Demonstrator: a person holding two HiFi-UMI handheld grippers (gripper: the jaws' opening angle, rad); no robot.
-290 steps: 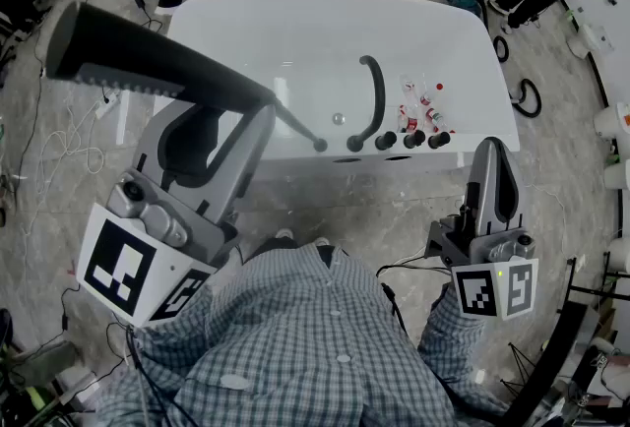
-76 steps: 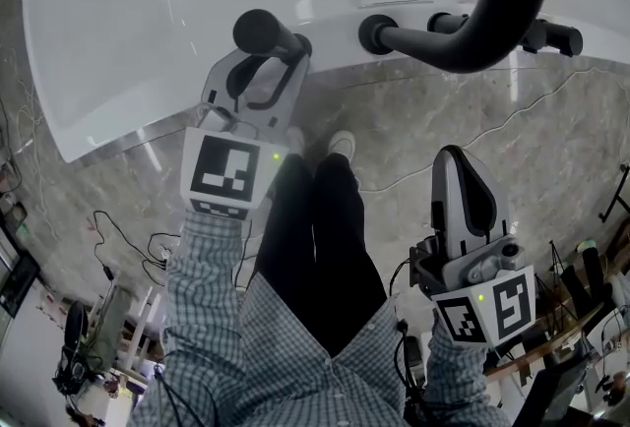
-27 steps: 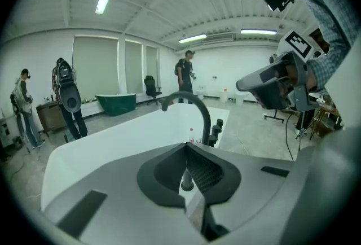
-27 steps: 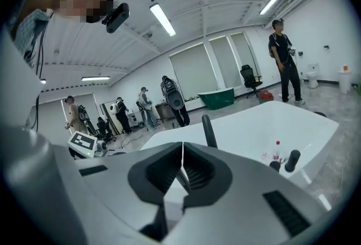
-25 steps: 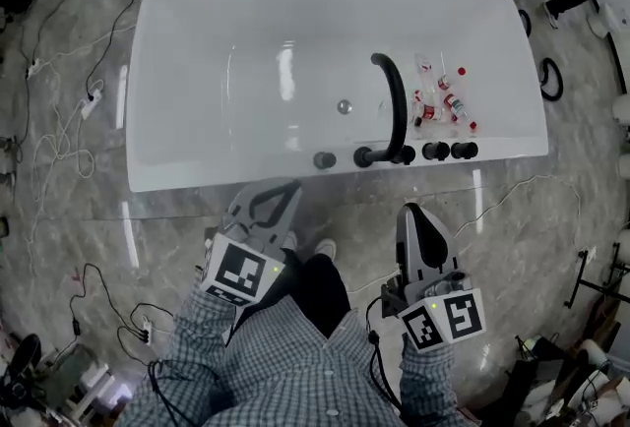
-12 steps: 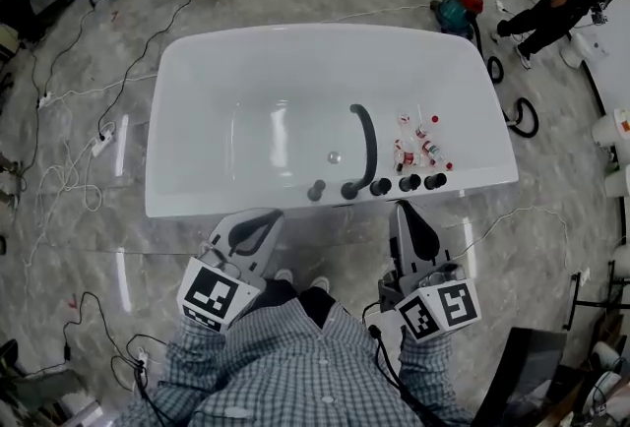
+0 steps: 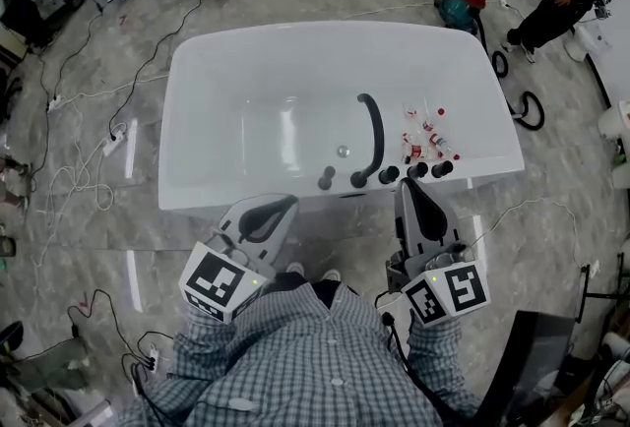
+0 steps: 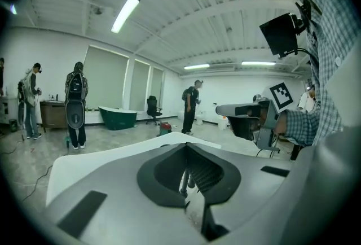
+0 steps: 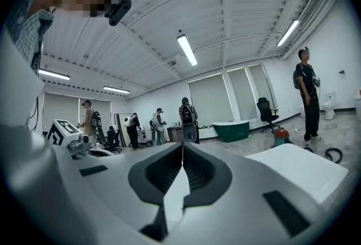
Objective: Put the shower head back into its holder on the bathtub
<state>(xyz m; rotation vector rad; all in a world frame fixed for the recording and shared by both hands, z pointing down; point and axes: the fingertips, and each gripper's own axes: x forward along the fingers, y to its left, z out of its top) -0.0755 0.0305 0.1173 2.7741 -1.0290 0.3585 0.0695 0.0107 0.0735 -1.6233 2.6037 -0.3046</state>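
Your left hand-held gripper (image 7: 283, 204) and right hand-held gripper (image 7: 408, 187) have risen from the bathtub (image 7: 187, 120), jaws together, empty; shower head (image 7: 327, 176) looks seated, but if shallow, it topples.

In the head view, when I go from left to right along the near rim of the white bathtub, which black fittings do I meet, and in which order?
shower head → curved spout → first knob → second knob → third knob

Grey left gripper (image 7: 283, 203), grey right gripper (image 7: 408, 185), checked shirt (image 7: 295, 356)
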